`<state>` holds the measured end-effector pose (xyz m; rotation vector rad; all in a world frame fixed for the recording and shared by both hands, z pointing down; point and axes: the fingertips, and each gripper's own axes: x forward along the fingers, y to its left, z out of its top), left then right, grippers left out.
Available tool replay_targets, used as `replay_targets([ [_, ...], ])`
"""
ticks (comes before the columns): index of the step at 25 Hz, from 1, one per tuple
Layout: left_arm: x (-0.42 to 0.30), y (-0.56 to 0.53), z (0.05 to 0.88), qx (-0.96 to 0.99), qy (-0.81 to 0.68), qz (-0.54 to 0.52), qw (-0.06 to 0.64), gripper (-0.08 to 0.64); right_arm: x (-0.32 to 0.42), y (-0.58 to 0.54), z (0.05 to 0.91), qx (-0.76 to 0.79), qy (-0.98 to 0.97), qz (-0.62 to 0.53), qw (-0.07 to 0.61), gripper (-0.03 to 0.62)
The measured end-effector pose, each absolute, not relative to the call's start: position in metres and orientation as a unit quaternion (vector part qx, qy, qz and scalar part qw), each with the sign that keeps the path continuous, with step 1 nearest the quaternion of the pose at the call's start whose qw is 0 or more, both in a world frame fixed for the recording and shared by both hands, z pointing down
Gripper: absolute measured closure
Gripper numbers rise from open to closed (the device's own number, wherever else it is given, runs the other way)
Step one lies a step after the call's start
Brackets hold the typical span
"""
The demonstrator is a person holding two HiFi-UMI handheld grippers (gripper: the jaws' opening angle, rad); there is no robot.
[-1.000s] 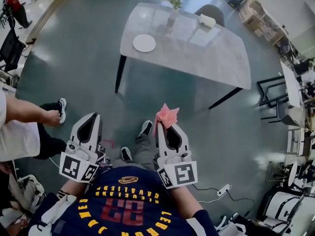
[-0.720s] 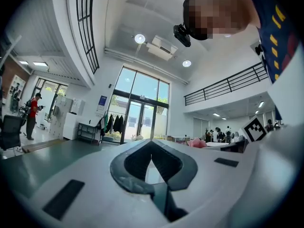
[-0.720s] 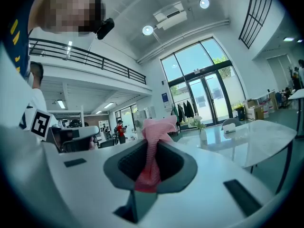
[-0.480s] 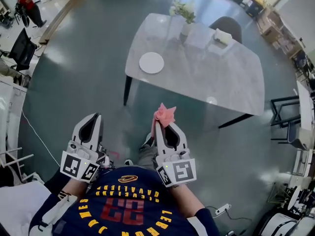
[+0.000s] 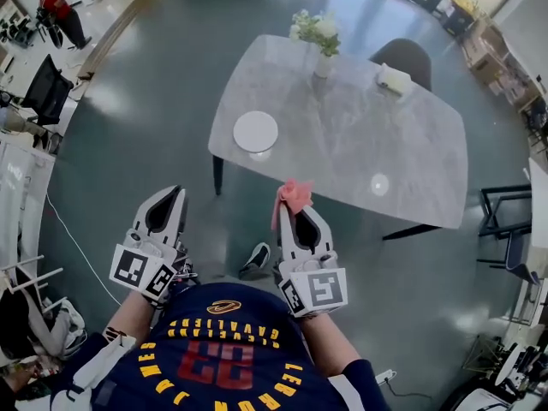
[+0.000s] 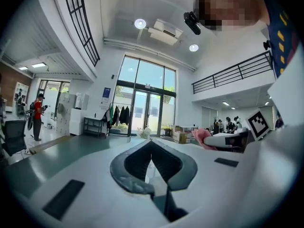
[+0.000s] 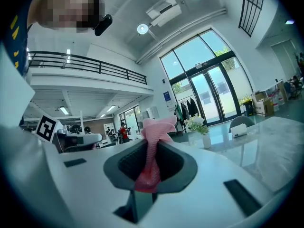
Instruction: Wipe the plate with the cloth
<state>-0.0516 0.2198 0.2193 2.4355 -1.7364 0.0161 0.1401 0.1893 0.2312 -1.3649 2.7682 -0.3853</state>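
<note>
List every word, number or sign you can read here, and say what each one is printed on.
"CAVALIERS": navy shirt, upside down in the head view.
"23": same shirt, red numerals.
"LEBRON JAMES": same shirt, curved yellow letters.
Square markers on the left hand-held gripper and right hand-held gripper: black-and-white patterns, no words.
Blue wall sign beside the glass doors: too small to read.

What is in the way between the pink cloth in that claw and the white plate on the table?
Nothing visible. The right claw grips the cloth by the near edge of the table; only bare tabletop lies before the plate. The flower vase stands well behind.
</note>
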Motion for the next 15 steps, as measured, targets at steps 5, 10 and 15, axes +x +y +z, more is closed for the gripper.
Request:
replay_targets([
  [5,-0.07,0.193,0.217,0.795,-0.601,-0.002,0.083,0.557,0.15,0.166,0.242,-0.442,0.886,-0.138,0.013,0.546],
  [10,-0.092,0.166,0.233,0.79,-0.602,0.005,0.114,0.557,0.151,0.151,0.253,-0.453,0.877,-0.158,0.009,0.546],
  [15,-0.1,0.126,0.252,0.802,-0.585,0.018,0.123,0.557,0.156,0.13,0.267,-0.479,0.864,-0.155,-0.018,0.546],
])
